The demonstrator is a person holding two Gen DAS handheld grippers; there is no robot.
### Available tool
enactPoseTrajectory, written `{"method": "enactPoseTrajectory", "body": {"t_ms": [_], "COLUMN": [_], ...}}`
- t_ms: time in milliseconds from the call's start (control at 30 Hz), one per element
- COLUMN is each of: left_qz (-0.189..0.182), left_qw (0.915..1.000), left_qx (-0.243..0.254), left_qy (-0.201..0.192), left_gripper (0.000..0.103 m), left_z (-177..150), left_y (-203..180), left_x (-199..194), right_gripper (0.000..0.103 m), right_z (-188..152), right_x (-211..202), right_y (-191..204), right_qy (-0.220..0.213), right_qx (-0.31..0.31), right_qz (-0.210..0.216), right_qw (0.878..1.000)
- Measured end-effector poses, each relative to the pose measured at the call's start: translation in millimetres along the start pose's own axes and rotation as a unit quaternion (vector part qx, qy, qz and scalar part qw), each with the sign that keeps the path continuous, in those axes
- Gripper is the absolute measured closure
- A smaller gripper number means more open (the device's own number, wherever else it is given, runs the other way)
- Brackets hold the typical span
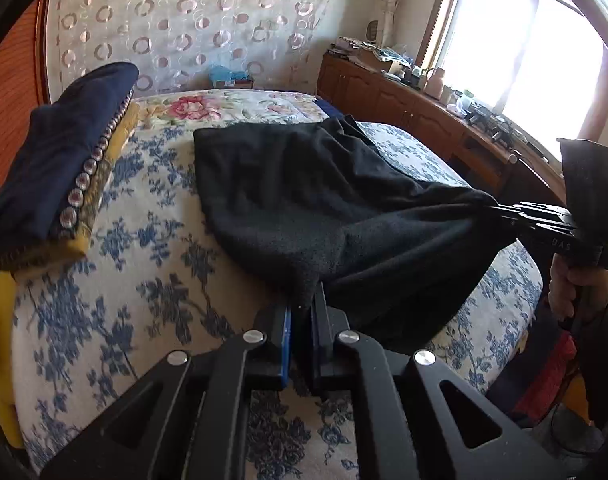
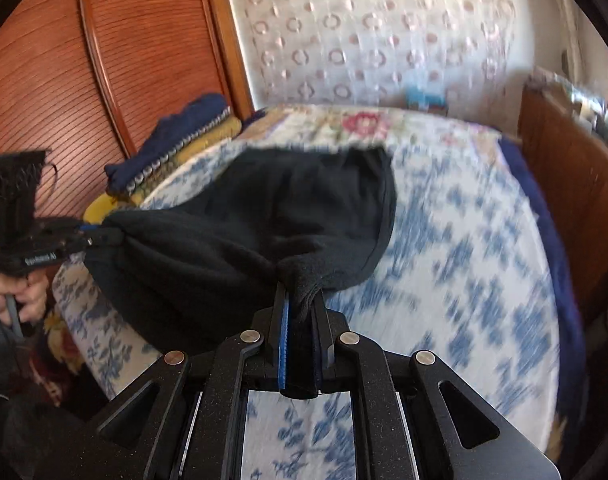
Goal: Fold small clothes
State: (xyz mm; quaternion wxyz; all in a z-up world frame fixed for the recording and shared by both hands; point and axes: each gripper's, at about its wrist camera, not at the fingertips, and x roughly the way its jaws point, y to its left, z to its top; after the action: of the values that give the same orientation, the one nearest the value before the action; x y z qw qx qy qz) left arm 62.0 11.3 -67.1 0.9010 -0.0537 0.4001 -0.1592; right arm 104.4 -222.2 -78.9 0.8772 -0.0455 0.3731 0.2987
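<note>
**Bedroom folding station: contents at this moment**

1. Bed (image 1: 151,264) — the largest item, covered in a white spread printed with blue flowers, with a pink rose panel toward the far end. It carries everything listed below except the furniture.

2. Wooden headboard panel (image 2: 63,80) — reddish, ribbed, standing at the bed's left side in the right wrist view.

3. Patterned curtain (image 1: 191,20) — pale cloth with ring motifs, hanging behind the far end of the bed.

4. Wooden sideboard (image 1: 408,108) — along the bed's far side beneath a bright window (image 1: 524,48); its top is crowded with small objects (too small to tell apart).

5. Black garment (image 1: 304,200) — soft fleece-like cloth, spread over the middle of the bed with its far edge lying flat on the spread and its two near corners raised and drawn apart between the two tools.

6. Stack of folded clothes (image 1: 63,160) — a navy piece on top with a row of shiny studs along its edge, mustard-yellow cloth beneath; it sits at the bed's edge beside the headboard panel, well apart from the black garment.

7. Left gripper (image 1: 301,316) — fingers clenched on one near corner of the black garment, cloth bunched between the pads.

8. Right gripper (image 2: 304,308) — likewise clamped on the other near corner (a twist of cloth runs down between its fingers). A hand (image 1: 572,284) grasps its handle.
</note>
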Motion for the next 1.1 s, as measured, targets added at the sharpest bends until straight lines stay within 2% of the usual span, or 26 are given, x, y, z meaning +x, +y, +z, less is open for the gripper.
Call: {"method": "enactPoseTrajectory", "body": {"t_ms": [133, 300, 633, 700, 800, 833, 867, 1033, 1100], "left_qz": [0.006, 0.014, 0.016, 0.017, 0.008, 0.009, 0.015, 0.035, 0.035], "left_qw": [0.9999, 0.9998, 0.9996, 0.9995, 0.9998, 0.9998, 0.9998, 0.9982, 0.9978], "left_qx": [0.008, 0.013, 0.004, 0.006, 0.006, 0.007, 0.01, 0.027, 0.026], "left_qy": [-0.001, 0.006, 0.025, 0.024, 0.02, 0.015, 0.005, -0.04, -0.051], "left_gripper": [0.097, 0.097, 0.095, 0.095, 0.093, 0.088, 0.077, 0.045, 0.045], "left_z": [-4.5, -8.7, -25.9, -26.5, -26.3, -25.5, -24.1, -11.2, -3.7], "left_y": [-8.3, 0.3, 4.6, 5.0, 6.4, 5.9, 5.1, 0.8, 2.8], "left_x": [-6.6, -11.4, 4.1, 4.0, -3.0, -6.8, -13.2, -34.0, -34.6], "right_gripper": [0.097, 0.096, 0.095, 0.092, 0.083, 0.081, 0.079, 0.072, 0.068], "right_z": [-6.4, -8.5, -35.2, -37.3, -39.6, -39.1, -38.5, -13.6, 5.0], "right_x": [-6.1, -0.2, 14.3, 17.0, 14.8, 11.4, 8.3, -9.6, -8.2], "right_y": [2.0, 6.8, -5.4, -5.3, -6.2, -8.3, -10.9, -29.7, -36.9], "right_qy": [-0.002, 0.009, 0.028, 0.034, 0.036, 0.034, 0.03, 0.001, -0.014], "right_qx": [0.001, -0.006, 0.021, 0.017, 0.009, 0.008, 0.01, 0.009, 0.005], "right_qz": [0.0, -0.011, -0.007, -0.017, -0.032, -0.035, -0.036, -0.061, -0.06], "right_qw": [1.0, 1.0, 0.999, 0.999, 0.999, 0.999, 0.999, 0.998, 0.998]}}
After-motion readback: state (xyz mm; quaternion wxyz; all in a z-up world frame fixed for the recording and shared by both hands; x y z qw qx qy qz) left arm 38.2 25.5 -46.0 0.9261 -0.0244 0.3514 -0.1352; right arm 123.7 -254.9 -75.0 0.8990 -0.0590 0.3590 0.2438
